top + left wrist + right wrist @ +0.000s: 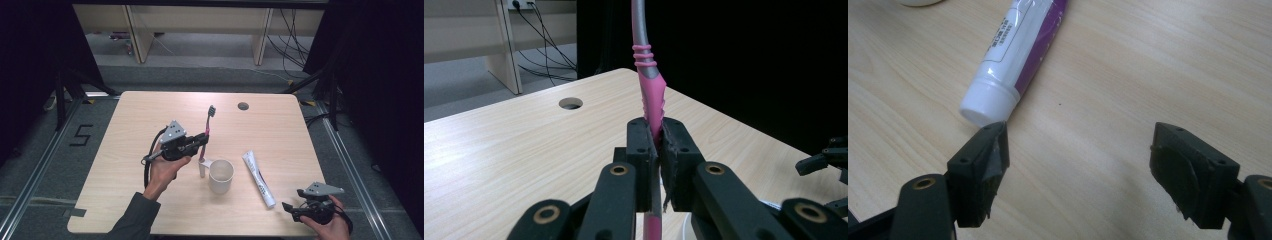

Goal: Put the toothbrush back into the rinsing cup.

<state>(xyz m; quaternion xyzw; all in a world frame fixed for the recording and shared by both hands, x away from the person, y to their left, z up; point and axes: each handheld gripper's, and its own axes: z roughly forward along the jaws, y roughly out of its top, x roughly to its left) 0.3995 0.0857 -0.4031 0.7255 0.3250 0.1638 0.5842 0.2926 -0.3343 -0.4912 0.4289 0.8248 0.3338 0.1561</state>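
Left gripper [199, 142] clamping pink-grey ribbed toothbrush [207, 126] upright just left of white cup [221, 175]. Right gripper [1079, 172] gaping wide beside white-purple tube [1018, 55] right of cup; print unreadable.

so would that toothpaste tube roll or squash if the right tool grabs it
The toothpaste tube lies flat on the table and looks round near its white cap, so a sideways nudge might roll it a little. Its body looks like soft plastic, so it would probably dent under a squeeze. The open right tool would likely hold best at the stiffer cap end.
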